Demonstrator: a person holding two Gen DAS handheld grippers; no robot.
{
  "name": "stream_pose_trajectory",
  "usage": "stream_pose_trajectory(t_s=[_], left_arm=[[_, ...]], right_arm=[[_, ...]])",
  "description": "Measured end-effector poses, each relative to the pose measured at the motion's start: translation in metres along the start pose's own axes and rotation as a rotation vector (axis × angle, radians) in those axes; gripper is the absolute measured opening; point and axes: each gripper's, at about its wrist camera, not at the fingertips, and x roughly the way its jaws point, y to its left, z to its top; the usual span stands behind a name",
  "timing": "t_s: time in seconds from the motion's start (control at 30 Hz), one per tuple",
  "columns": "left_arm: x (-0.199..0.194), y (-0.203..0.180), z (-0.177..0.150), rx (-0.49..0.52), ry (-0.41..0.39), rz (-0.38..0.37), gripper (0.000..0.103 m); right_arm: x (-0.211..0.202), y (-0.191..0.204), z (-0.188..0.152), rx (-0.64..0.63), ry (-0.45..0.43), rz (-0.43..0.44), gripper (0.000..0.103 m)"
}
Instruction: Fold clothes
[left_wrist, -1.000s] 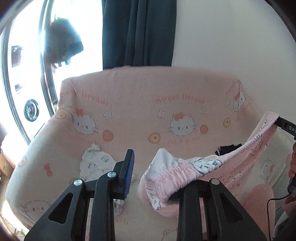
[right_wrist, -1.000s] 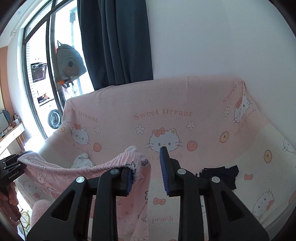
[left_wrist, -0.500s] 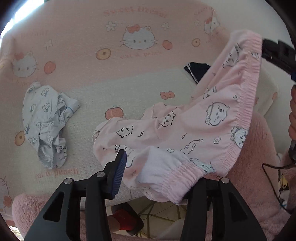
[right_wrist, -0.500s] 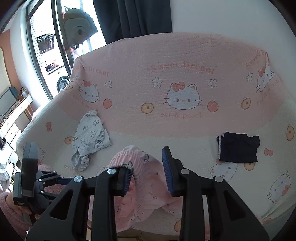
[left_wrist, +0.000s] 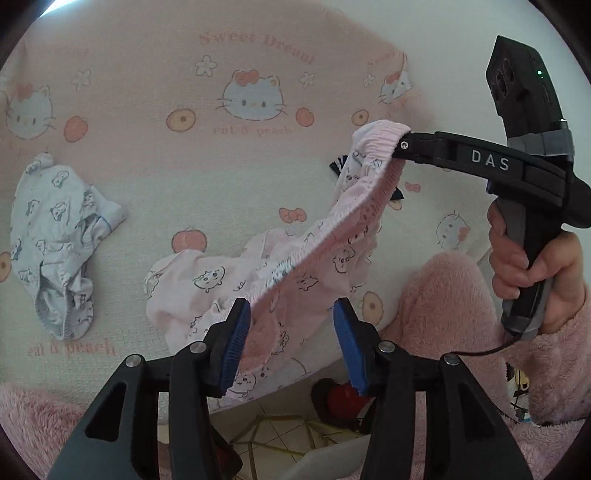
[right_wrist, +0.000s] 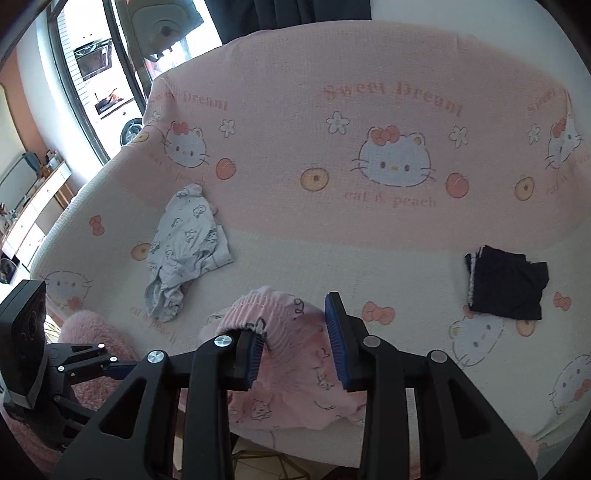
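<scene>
Pink shorts (left_wrist: 295, 266) with little cartoon animals on them hang between my 2 tools. They are at the front edge of the sofa (right_wrist: 369, 240). The bottom part of the shorts lies bunched up on the seat, and the stretchy waistband is up in the air. My left hand-held gripper (left_wrist: 291, 317) is wide, and its jaws are opening. The pink cloth is between the 2 blue pads. It leans on the pad on the left side of the picture, and the other pad is not touching it, so nothing is squeezed. My right hand-held gripper (right_wrist: 290, 317) is partly apart too. The waistband is hooked over 1 finger, the left one in that view, and the cloth hangs down in the gap. The other blue pad stands clear of the waistband. From the left camera I can see the waistband sitting over the tip of the right tool, higher than the rest of the shorts. My right hand (left_wrist: 517, 258) holds the grey handle, and it comes out of a fluffy pink sleeve (left_wrist: 554, 350). The sofa has a pink and cream cover with white cats, peaches and bows on it. A pale grey piece of clothing (left_wrist: 59, 240) with small prints lies crumpled on the seat, well apart from the shorts on the window side. A dark folded piece (right_wrist: 506, 284) lies on the seat on the other side, also well apart.
</scene>
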Motion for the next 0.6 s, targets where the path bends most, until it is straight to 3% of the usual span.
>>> stream_pose_trajectory(t_s=[0.07,0.17,0.23,0.27,0.3,0.33,0.47,0.53,0.6], left_arm=[[0.009,-0.002,0.005,0.023,-0.005,0.021,0.049],[0.032,-0.006,0.012,0.092,0.052,0.109,0.049],[0.043,-0.009,0.018,0.114,0.076,0.126,0.049],[0.049,-0.010,0.021,0.123,0.087,0.135,0.041],[0.049,-0.010,0.026,0.111,0.078,0.146,0.027],[0.044,-0.008,0.033,0.087,0.055,0.160,0.004],[0.004,0.003,0.054,-0.020,-0.062,0.182,0.004],[-0.024,0.008,0.060,-0.059,-0.108,0.065,0.004],[-0.052,0.002,0.063,-0.062,-0.180,0.050,0.004]], right_arm=[[-0.004,0.008,-0.002,-0.012,-0.008,0.037,0.032],[-0.019,0.016,-0.004,-0.047,-0.020,0.056,0.032],[-0.030,0.019,-0.004,-0.063,-0.025,0.073,0.032],[-0.033,0.020,-0.005,-0.070,-0.027,0.085,0.032],[-0.035,0.020,-0.006,-0.077,-0.026,0.090,0.032],[-0.032,0.019,-0.009,-0.079,-0.015,0.081,0.032],[-0.009,0.006,-0.026,-0.041,0.070,0.072,0.032],[0.008,0.003,-0.035,0.004,0.116,0.093,0.032],[0.021,0.008,-0.041,0.032,0.146,0.127,0.034]])
